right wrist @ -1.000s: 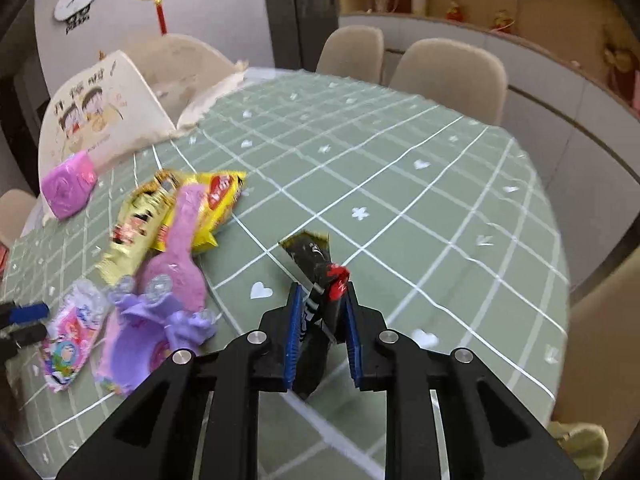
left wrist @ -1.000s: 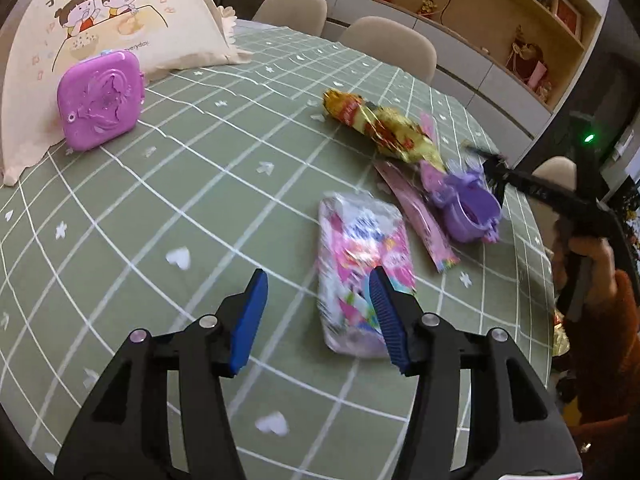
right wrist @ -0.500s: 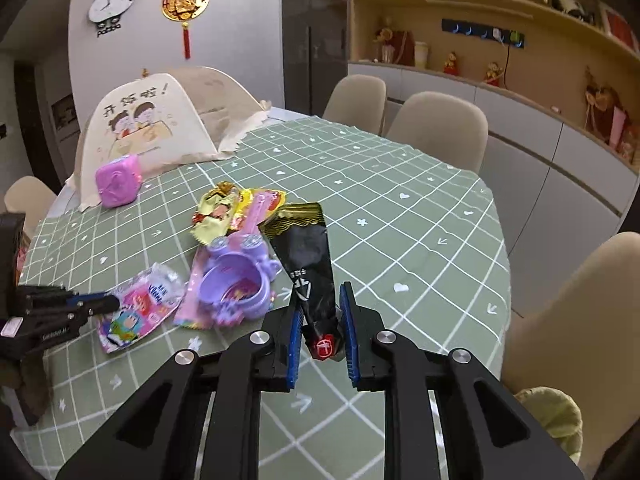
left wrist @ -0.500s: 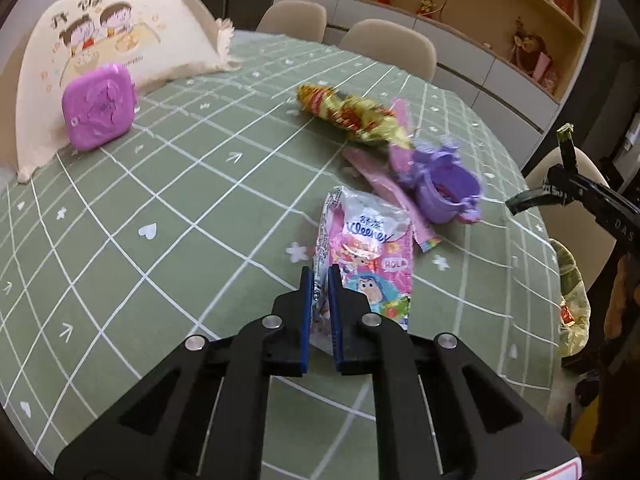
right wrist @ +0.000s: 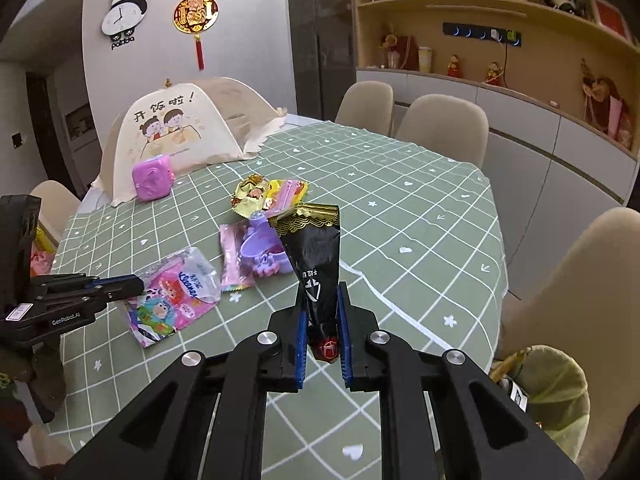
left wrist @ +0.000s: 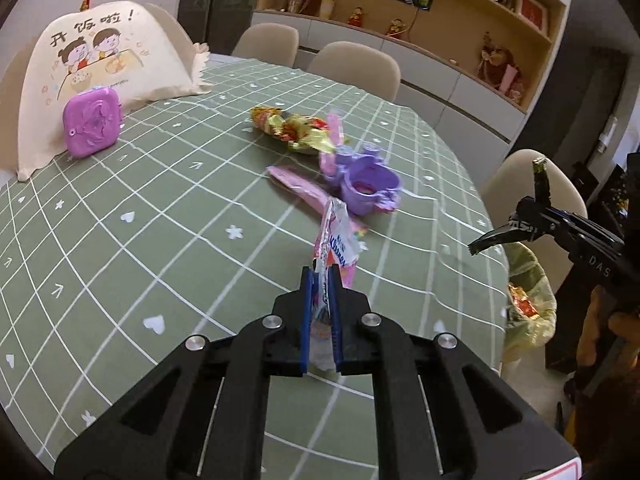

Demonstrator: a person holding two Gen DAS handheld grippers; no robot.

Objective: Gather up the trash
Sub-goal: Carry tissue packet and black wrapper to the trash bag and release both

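The right gripper (right wrist: 323, 334) clamps a black, gold-edged foil wrapper (right wrist: 316, 256) above the green checked tablecloth (right wrist: 420, 240) — long axis running away, flared end forward. The left gripper (left wrist: 320, 300) pinches a pink plastic tissue pack (left wrist: 334, 246), edge-on — its print mostly hidden.

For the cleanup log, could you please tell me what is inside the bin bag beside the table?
The bin bag holds a red and gold wrapper near its rim; anything deeper is hidden by the bag's sides.
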